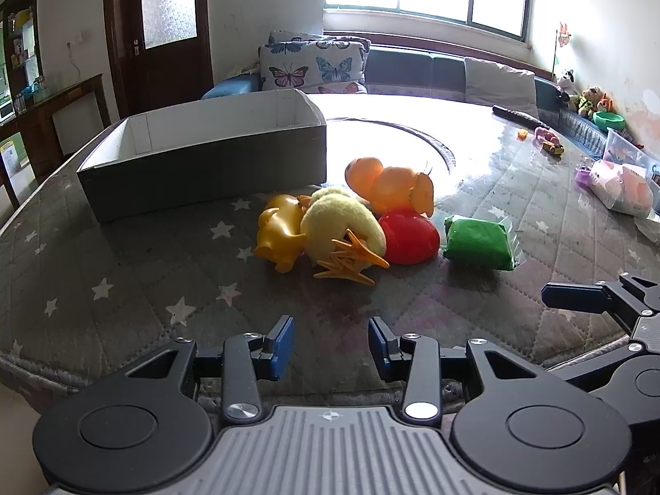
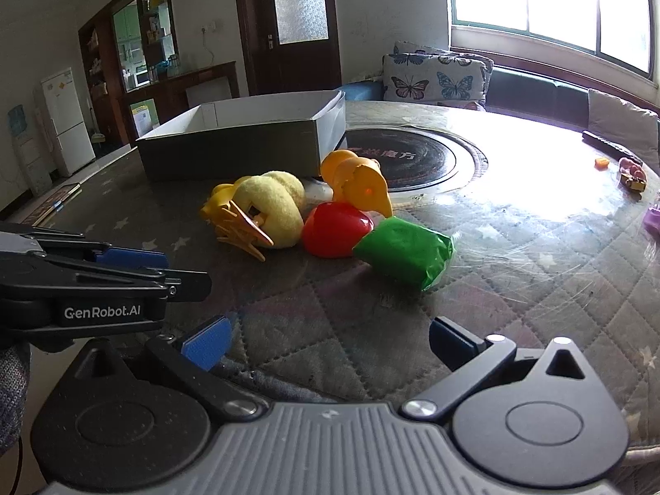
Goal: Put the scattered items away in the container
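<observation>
— Where's the pile from you?

— Straight ahead of my left tool (image 1: 331, 344), pads spread, nothing in them. The plush duck (image 1: 342, 227) is the nearest toy, orange feet toward me. The box (image 1: 206, 165) sits beyond it on the counter (image 1: 123, 288), to the left.

— And the right tool (image 2: 330, 346)?

— Also spread and empty. The green packet (image 2: 406, 251) lies ahead, slightly right, so I judge that arm closer to it.
</observation>
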